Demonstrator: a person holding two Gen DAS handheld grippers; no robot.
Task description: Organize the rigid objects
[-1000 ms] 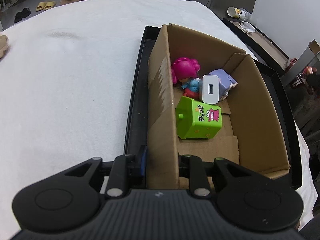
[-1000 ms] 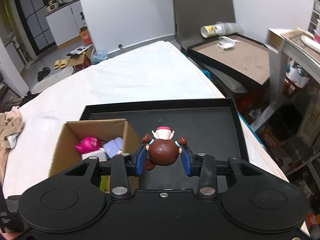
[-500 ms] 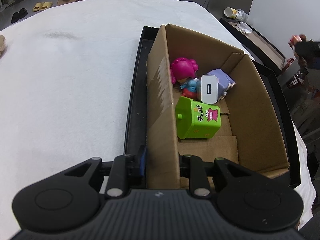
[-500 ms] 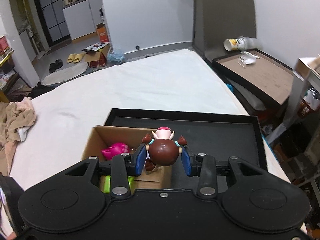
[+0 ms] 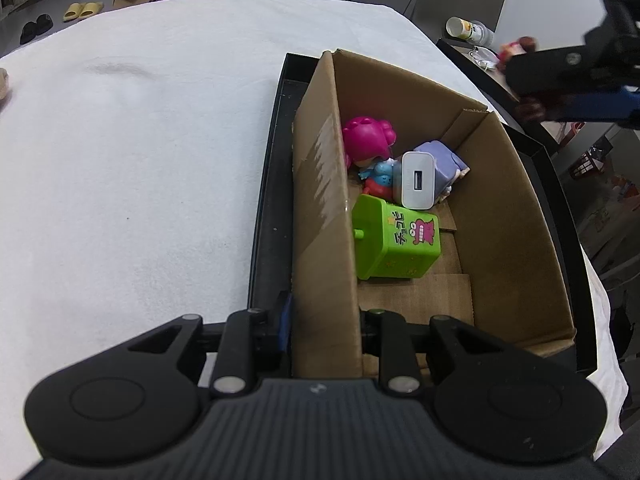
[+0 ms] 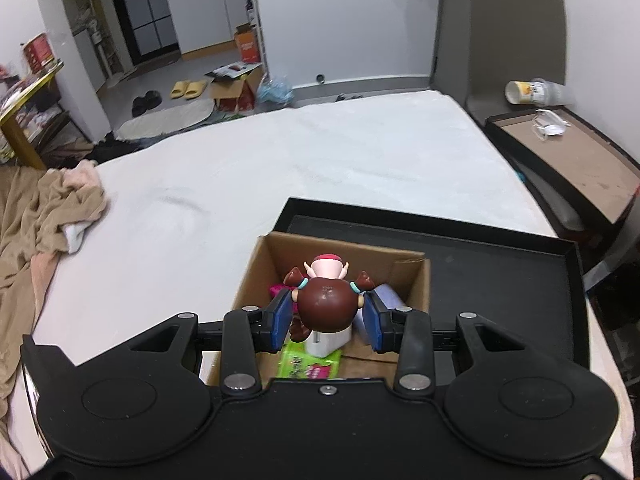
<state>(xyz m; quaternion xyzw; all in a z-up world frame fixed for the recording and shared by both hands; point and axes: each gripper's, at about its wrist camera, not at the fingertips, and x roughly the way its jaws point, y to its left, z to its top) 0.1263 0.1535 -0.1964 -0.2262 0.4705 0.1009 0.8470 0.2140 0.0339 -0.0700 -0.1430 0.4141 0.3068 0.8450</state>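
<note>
An open cardboard box (image 5: pixel 500 216) stands in a black tray (image 5: pixel 264 216) on the white bed. Inside lie a pink-haired figure (image 5: pixel 366 138), a white charger (image 5: pixel 418 180), a purple toy (image 5: pixel 440 156) and a green toy box (image 5: pixel 394 240). My left gripper (image 5: pixel 324 320) is shut on the box's left wall. My right gripper (image 6: pixel 327 316) is shut on a brown-haired doll (image 6: pixel 326 304) and holds it above the box (image 6: pixel 256 272). The right gripper also shows in the left wrist view (image 5: pixel 576 80), high over the box's far right corner.
The white bed surface (image 6: pixel 240 184) spreads to the left. Crumpled beige cloth (image 6: pixel 48 216) lies at its left edge. A black side table (image 6: pixel 568 160) with a cup (image 6: pixel 532 92) stands to the right.
My right gripper has carried the doll left from over the bare tray to over the box. It has come into the left wrist view. My left gripper has kept its hold.
</note>
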